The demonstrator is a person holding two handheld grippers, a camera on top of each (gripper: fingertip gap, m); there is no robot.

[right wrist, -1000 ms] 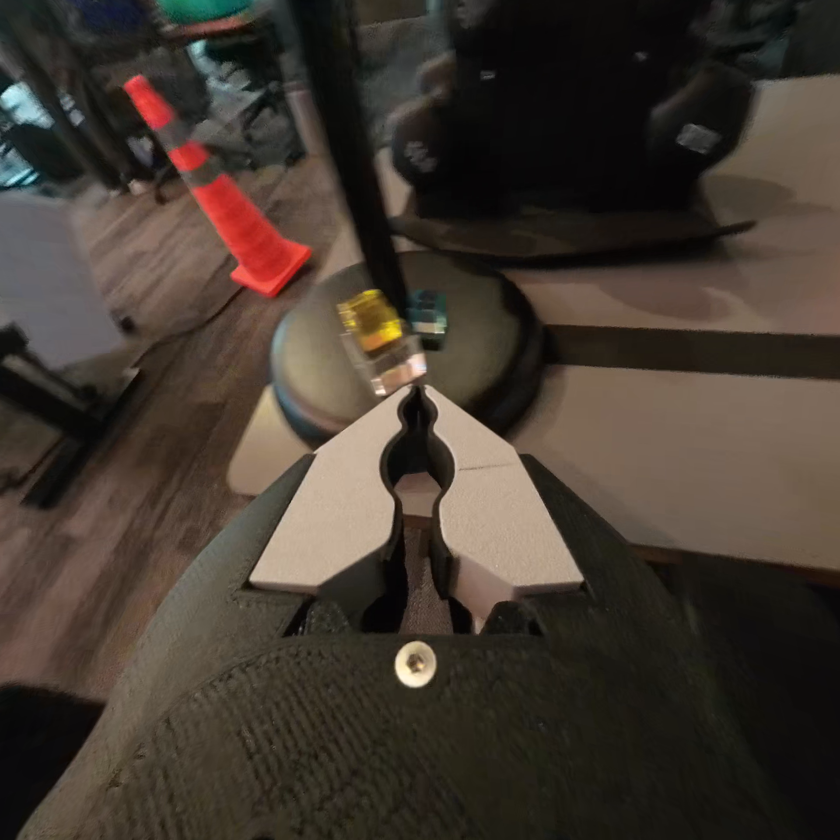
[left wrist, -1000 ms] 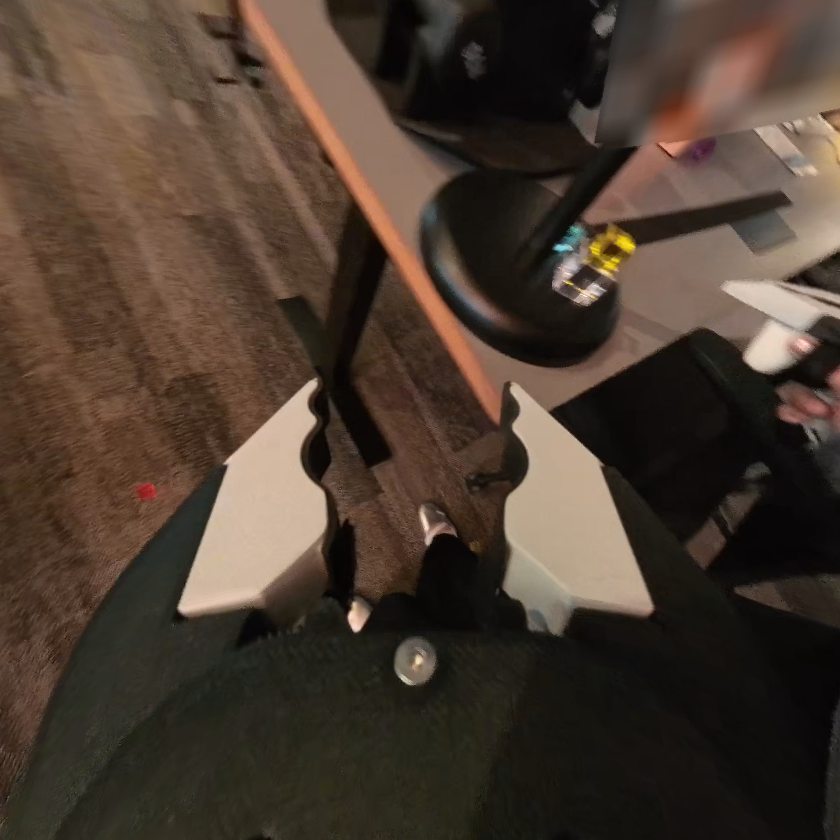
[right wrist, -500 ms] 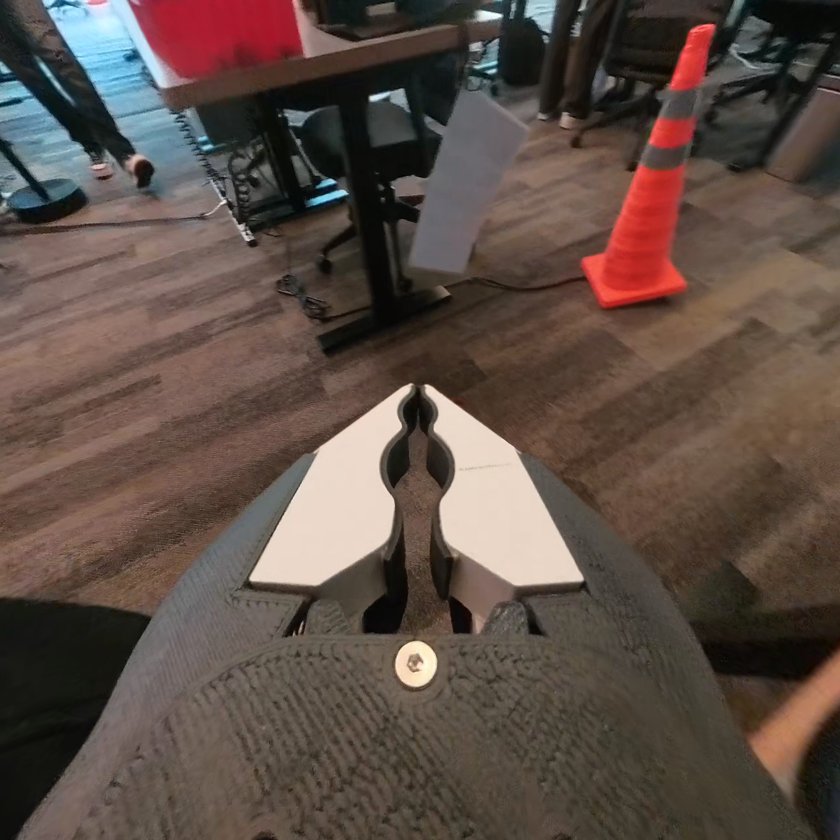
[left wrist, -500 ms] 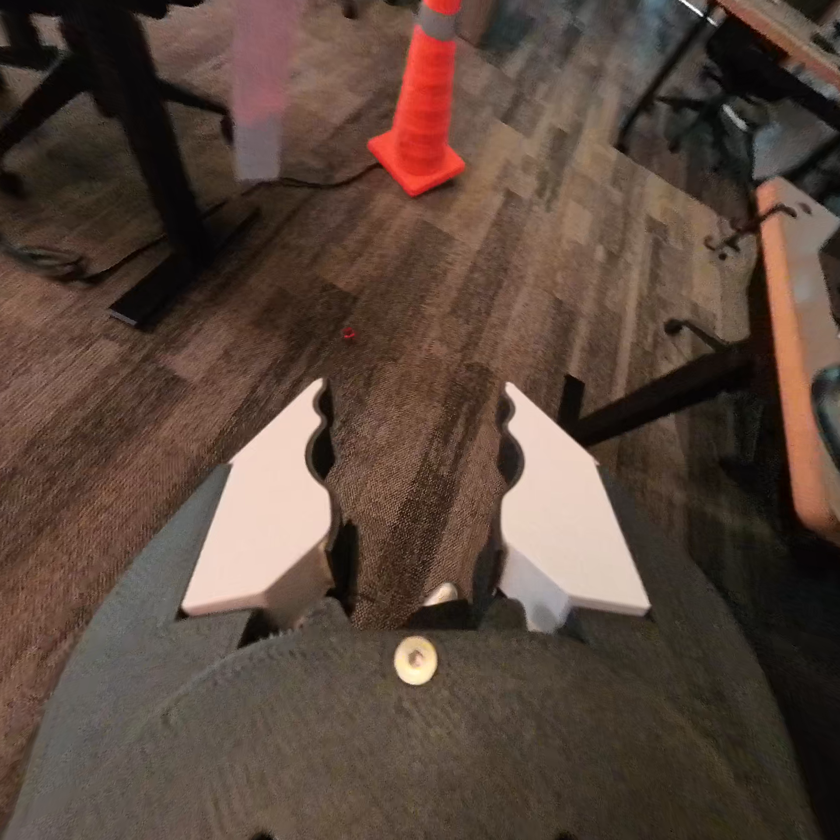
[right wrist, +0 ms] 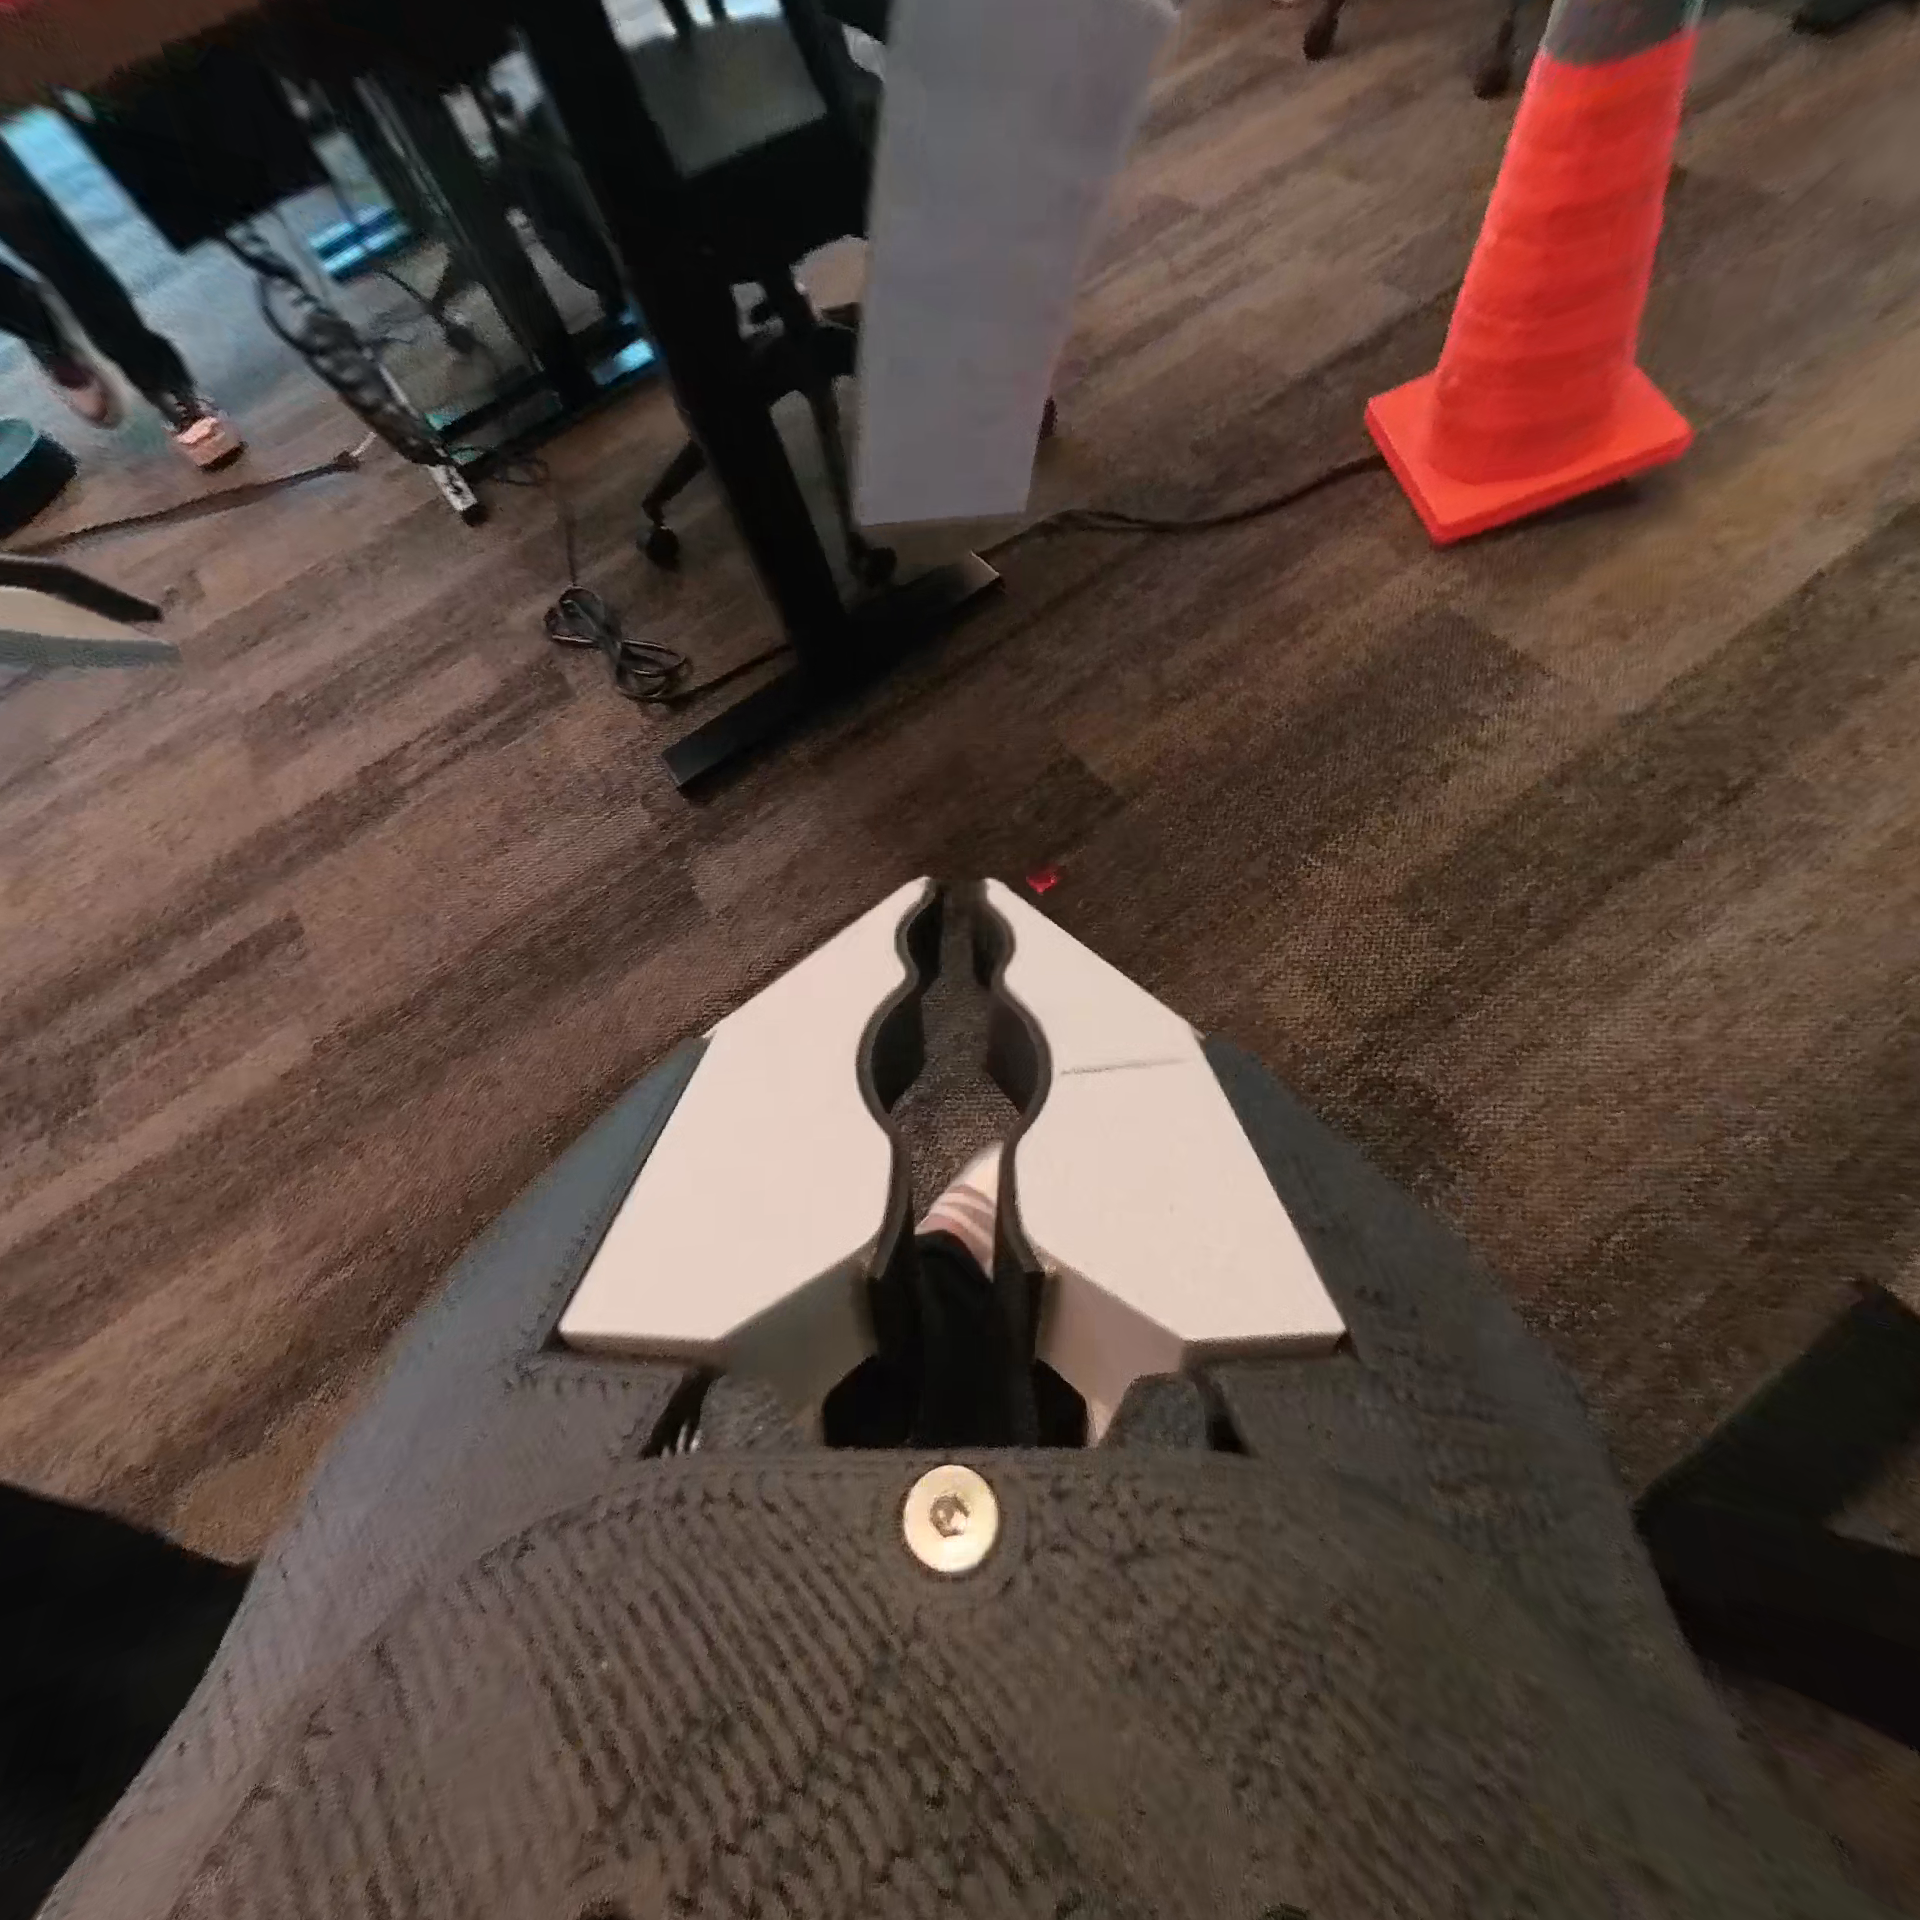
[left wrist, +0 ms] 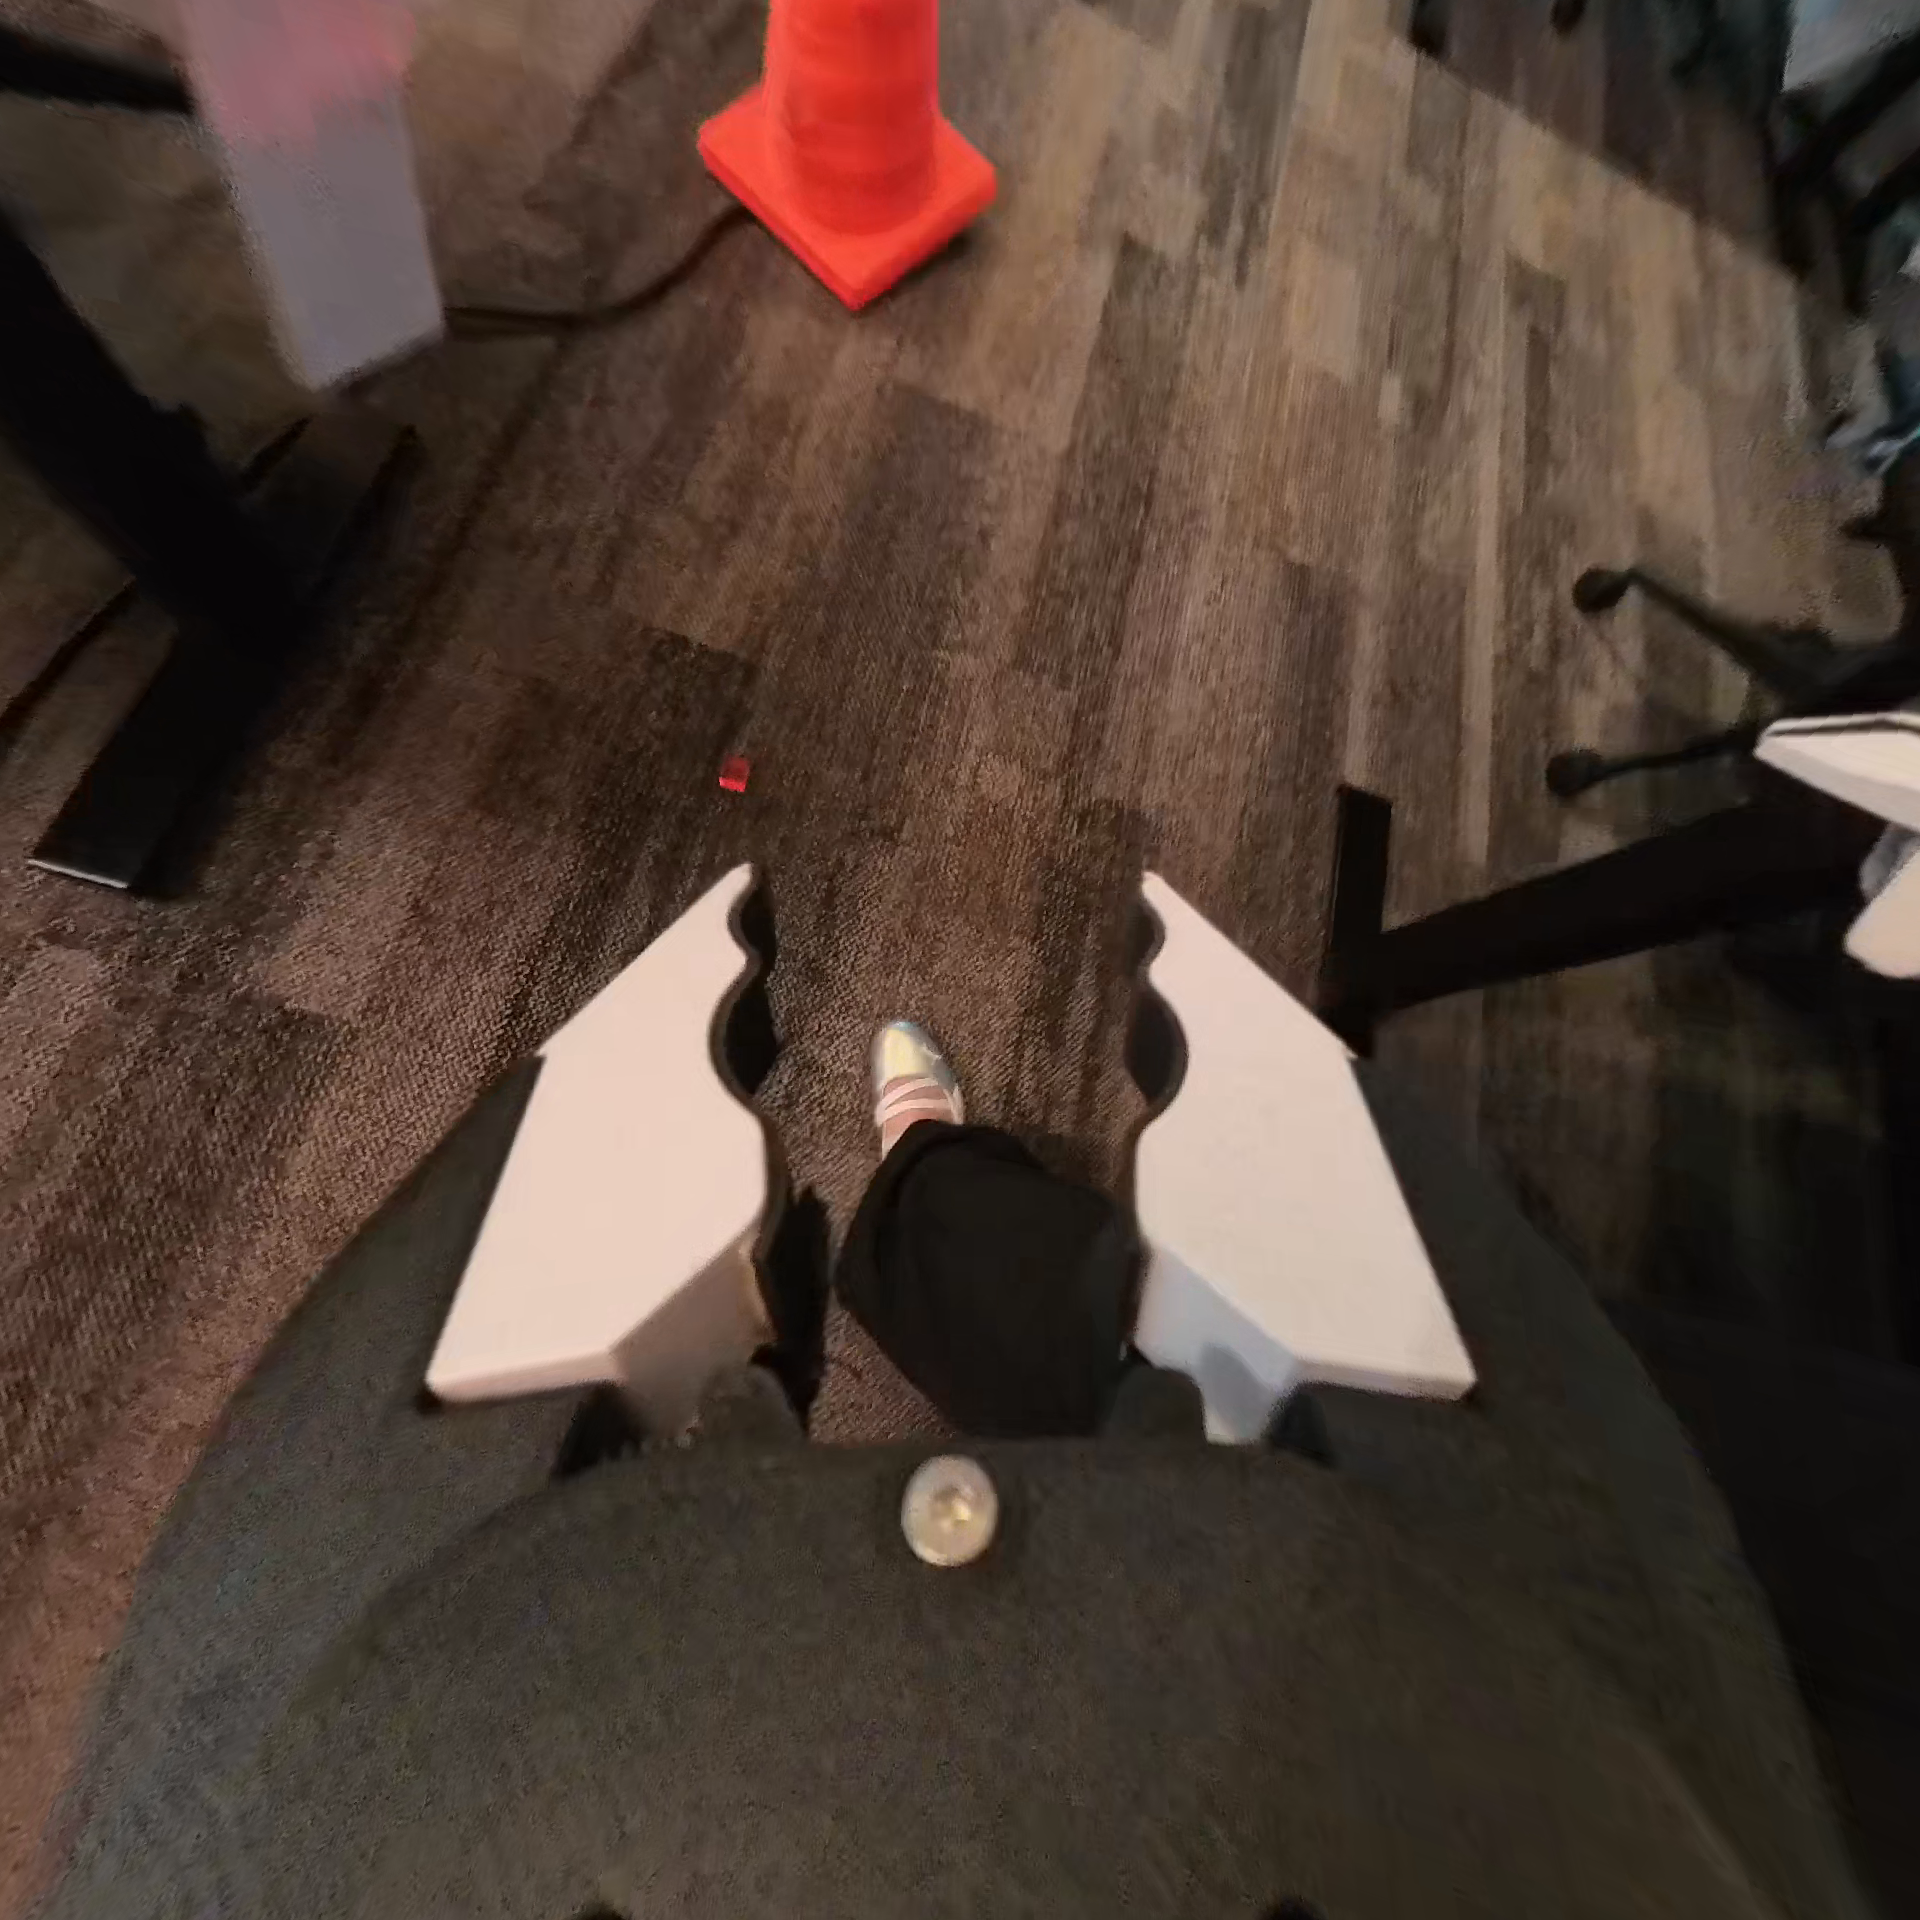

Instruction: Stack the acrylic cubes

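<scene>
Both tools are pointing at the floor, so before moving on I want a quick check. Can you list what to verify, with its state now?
1. Left tool open with nothing in it: ok, only carpet and a silver shoe below show through the gap.
2. Right tool empty: ok, fingertips nearly together, nothing between them.
3. Small red piece on the brown carpet in sight: ok, just beyond the right tool's tips.
4. Orange traffic cone apart from both tools: ok.
5. Black cables by the black desk leg apart from the tools: ok.
</scene>
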